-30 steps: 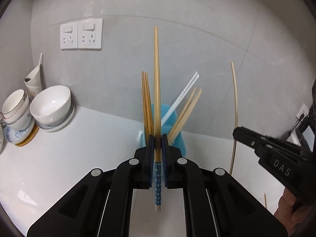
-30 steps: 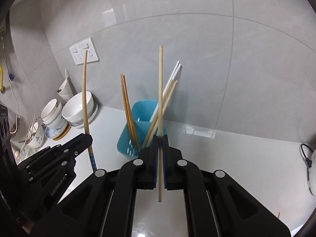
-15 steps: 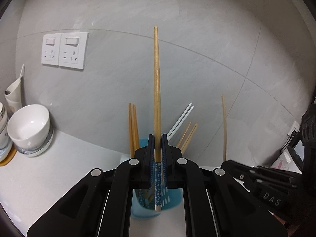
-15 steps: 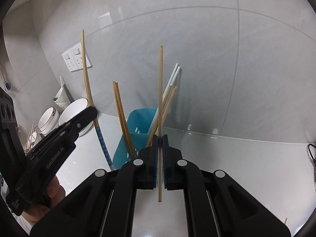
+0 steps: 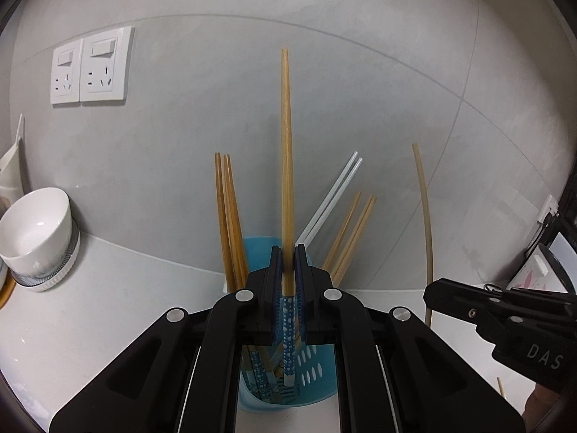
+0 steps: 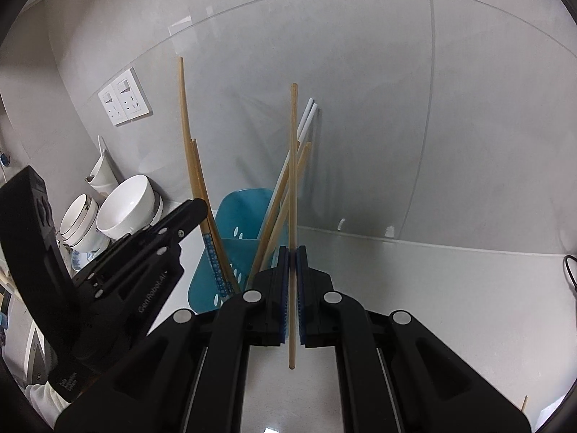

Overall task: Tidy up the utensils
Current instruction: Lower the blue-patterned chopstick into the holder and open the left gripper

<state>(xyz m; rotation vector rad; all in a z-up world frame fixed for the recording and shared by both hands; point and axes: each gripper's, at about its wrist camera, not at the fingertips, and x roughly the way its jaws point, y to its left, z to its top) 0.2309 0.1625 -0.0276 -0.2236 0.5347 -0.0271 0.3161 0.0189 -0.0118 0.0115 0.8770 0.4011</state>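
Observation:
A blue perforated utensil holder (image 5: 317, 371) (image 6: 249, 209) stands on the white counter by the wall and holds several wooden chopsticks and two white ones (image 5: 331, 195). My left gripper (image 5: 287, 270) is shut on a wooden chopstick with a blue dotted end (image 5: 286, 151); its lower end hangs inside the holder. It also shows in the right wrist view (image 6: 185, 137). My right gripper (image 6: 293, 252) is shut on a plain wooden chopstick (image 6: 293, 166), held upright just right of the holder; it appears in the left wrist view (image 5: 423, 216).
White bowls (image 5: 36, 227) (image 6: 122, 205) and cups (image 6: 77, 216) are stacked at the left by the wall. Wall sockets (image 5: 90, 66) are above them. A loose thin stick (image 6: 523, 402) lies on the counter at the right front. A cable (image 6: 569, 274) is at the far right.
My left gripper has come down over the holder, so its chopstick's blue end is now inside it. The right gripper with its chopstick has moved closer to the holder.

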